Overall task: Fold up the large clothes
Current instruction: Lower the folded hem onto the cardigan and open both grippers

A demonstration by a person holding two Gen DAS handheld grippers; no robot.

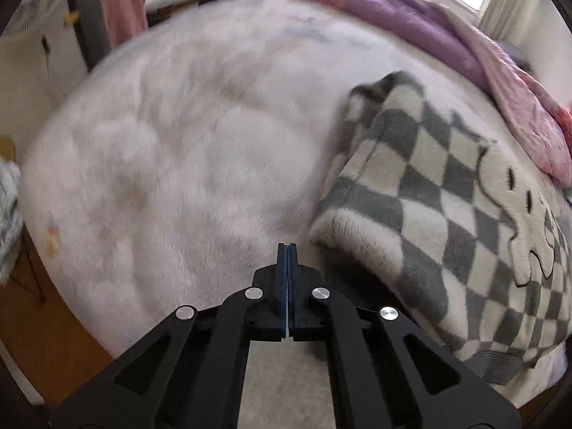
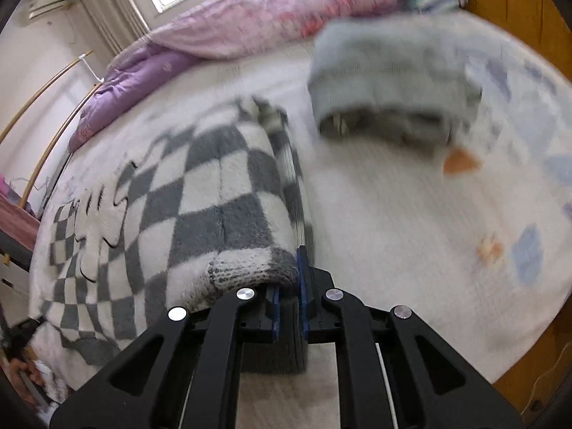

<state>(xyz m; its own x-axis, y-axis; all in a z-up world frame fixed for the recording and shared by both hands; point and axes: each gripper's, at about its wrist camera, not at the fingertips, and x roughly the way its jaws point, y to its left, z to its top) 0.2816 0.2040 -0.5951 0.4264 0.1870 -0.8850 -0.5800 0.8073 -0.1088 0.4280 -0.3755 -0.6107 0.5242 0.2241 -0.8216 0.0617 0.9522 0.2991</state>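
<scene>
Right gripper (image 2: 287, 286) pinches the ribbed hem of a grey-and-cream checked sweater (image 2: 200, 211), which lies on a white fluffy bed cover (image 2: 393, 232) beside a folded grey garment (image 2: 389, 82). Left gripper (image 1: 287, 250), its fingers pressed together on nothing, hangs over bare cover just beside the sweater's edge. A cartoon face is stitched on the knit; no lettering is readable. Purple and pink quilts (image 2: 221, 32) are heaped along the far side.

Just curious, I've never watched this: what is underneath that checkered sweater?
The checkered sweater lies on a fluffy white blanket that covers the bed. What lies below that blanket is hidden, and so is anything folded inside the sweater.
</scene>
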